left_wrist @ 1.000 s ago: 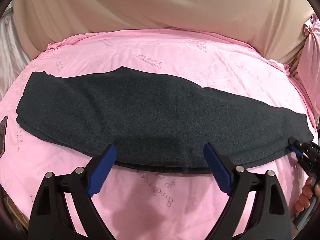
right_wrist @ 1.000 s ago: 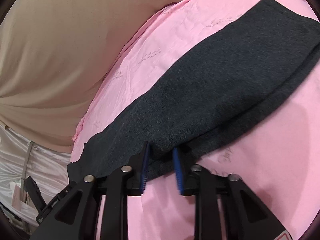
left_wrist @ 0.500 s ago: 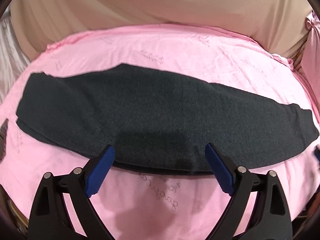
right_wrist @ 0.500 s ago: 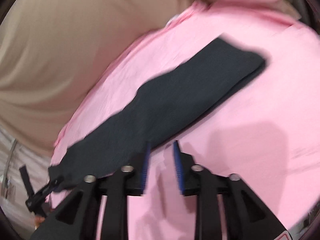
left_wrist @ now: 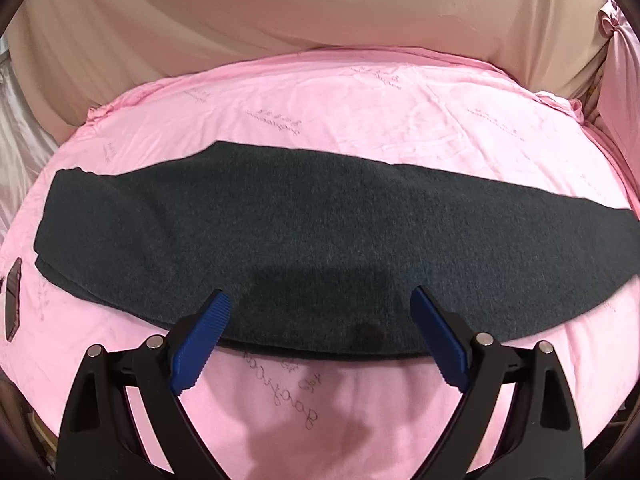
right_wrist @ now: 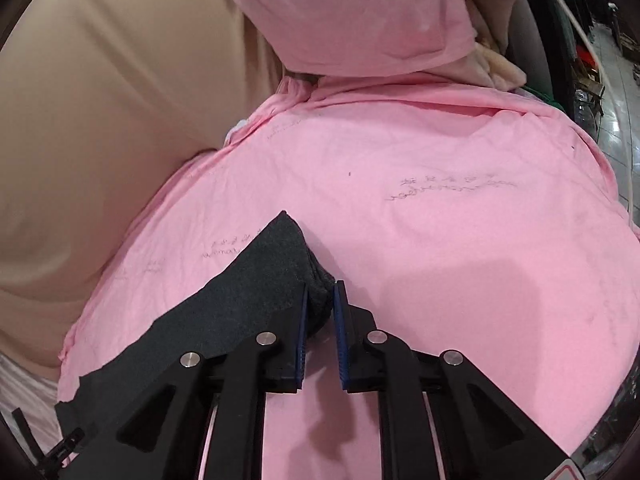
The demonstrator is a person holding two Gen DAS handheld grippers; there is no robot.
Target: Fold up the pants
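Note:
Dark grey pants (left_wrist: pixel 320 240) lie folded lengthwise in a long band across the pink bed sheet (left_wrist: pixel 360 112). My left gripper (left_wrist: pixel 320 340) is open and empty, hovering at the near edge of the band's middle. In the right wrist view one end of the pants (right_wrist: pixel 276 264) lies just ahead of my right gripper (right_wrist: pixel 320 300). Its jaws stand narrowly apart with the end's corner between the tips. Whether the pads press the cloth does not show.
A beige curtain (left_wrist: pixel 280 12) hangs behind the bed. A pink pillow (right_wrist: pixel 352 16) lies at the bed's head, with clutter and a tiled floor (right_wrist: pixel 616 80) beyond. A small dark object (left_wrist: pixel 14 304) sits at the sheet's left edge.
My right gripper left the pants' near edge and swung round to the end of the band, jaws narrower. It has left the left wrist view. My left gripper stayed open in place.

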